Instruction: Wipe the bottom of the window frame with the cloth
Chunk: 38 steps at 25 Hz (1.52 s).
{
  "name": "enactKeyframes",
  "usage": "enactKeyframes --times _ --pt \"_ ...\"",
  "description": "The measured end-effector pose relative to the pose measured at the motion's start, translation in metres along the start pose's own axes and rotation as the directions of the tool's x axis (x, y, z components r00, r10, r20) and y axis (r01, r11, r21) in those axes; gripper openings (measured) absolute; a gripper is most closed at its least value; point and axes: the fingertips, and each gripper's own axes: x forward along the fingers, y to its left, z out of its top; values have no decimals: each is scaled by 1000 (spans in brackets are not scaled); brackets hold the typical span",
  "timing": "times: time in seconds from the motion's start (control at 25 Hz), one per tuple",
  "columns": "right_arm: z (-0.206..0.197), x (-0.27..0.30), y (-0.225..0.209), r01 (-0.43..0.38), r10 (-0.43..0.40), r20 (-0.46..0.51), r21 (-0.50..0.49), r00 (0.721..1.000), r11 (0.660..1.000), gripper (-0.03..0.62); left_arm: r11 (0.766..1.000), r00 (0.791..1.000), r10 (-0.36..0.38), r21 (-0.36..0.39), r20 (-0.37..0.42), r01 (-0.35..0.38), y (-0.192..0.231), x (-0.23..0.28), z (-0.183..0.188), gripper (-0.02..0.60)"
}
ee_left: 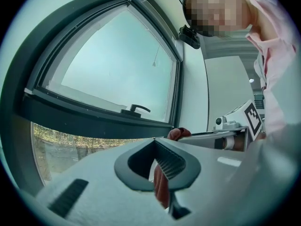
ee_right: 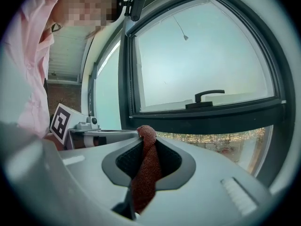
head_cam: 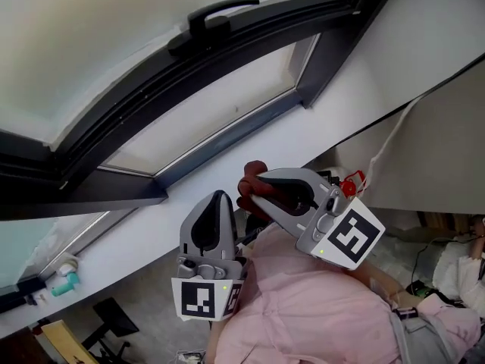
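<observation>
A rust-red cloth [head_cam: 251,179] [ee_right: 146,171] is pinched between the jaws of my right gripper [head_cam: 256,179] [ee_right: 146,136], and its tail hangs down through them. My left gripper [head_cam: 220,196] [ee_left: 154,140] is just to the left of it, shut with its tips together; the cloth [ee_left: 178,133] shows past its right jaw. Both are held below the dark window frame [head_cam: 225,138], a short way off its bottom rail, over the white sill [head_cam: 318,131]. A black handle [head_cam: 217,12] [ee_right: 207,97] sits on the sash bar above.
A dark upright frame post [head_cam: 326,55] stands at the right of the pane. A small bottle [head_cam: 65,282] rests on the ledge at lower left, with a black chair [head_cam: 114,321] below. A white cable [head_cam: 388,142] and a red item [head_cam: 352,182] are at the right.
</observation>
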Motion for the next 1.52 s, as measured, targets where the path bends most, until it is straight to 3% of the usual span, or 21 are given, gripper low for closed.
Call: enactKeyframes --times 0.2,0.32,0.44,0.6,0.96,1.52 --pt "-2 -4 15 -8 7 26 45 1000 999 52 1000 1000 15 9 -14 -15 -8 -13 -5 -2" --pt "-15 -11 20 -17 18 -22 82 1000 997 54 999 998 33 -29 -57 -35 -10 -19 -15 -2" --pt "-23 -17 8 3 3 -46 114 999 993 52 999 998 29 -11 -47 -30 -12 -11 -14 -2" --pt "-15 -26 -7 40 -37 -24 102 999 994 52 999 999 16 36 -36 -15 -12 5 -11 -2" --pt "4 -61 -15 42 -40 -24 95 999 995 54 996 999 38 81 10 -39 -20 5 12 -2" --pt "15 -79 -9 78 -77 -33 60 997 995 52 998 1000 -4 64 25 2 -31 2 13 -2"
